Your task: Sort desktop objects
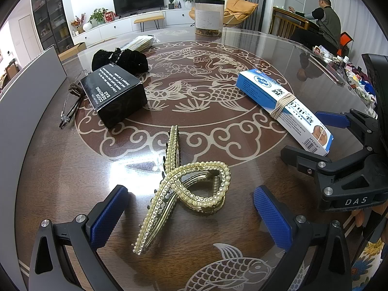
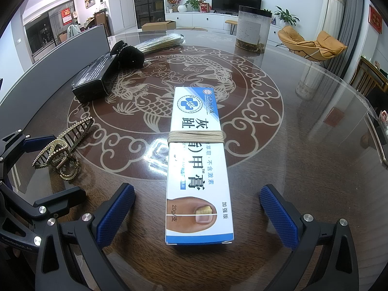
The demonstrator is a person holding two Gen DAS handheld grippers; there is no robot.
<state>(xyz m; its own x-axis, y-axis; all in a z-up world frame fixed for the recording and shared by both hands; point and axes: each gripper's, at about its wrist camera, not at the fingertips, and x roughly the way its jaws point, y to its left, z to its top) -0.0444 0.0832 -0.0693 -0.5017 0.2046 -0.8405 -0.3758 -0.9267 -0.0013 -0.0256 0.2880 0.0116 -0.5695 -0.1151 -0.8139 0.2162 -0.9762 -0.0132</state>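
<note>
The left gripper (image 1: 189, 214) is held wide apart, its blue ribbed pads (image 1: 108, 215) set either side of the gold pearl-studded hair claw clip (image 1: 186, 189), nothing clamped yet. The clip is seen lying on the glass-topped dark wooden table with its fish pattern (image 1: 242, 150), between the pads and slightly ahead of them. Its long beaded arm is angled forward and a little left, so the closing line is crossed rather than followed.

The right gripper (image 2: 196, 214) is likewise spread open and empty. The blue-and-white ointment carton bound with a tan rubber band (image 2: 197, 160) is caught with its near end between the pads, its long axis running straight ahead along the fingers. Each object is nearest its own gripper.

Further out, a black printed cardboard box (image 1: 114, 97) is left beside a black velvet pouch (image 1: 121, 59).
</note>
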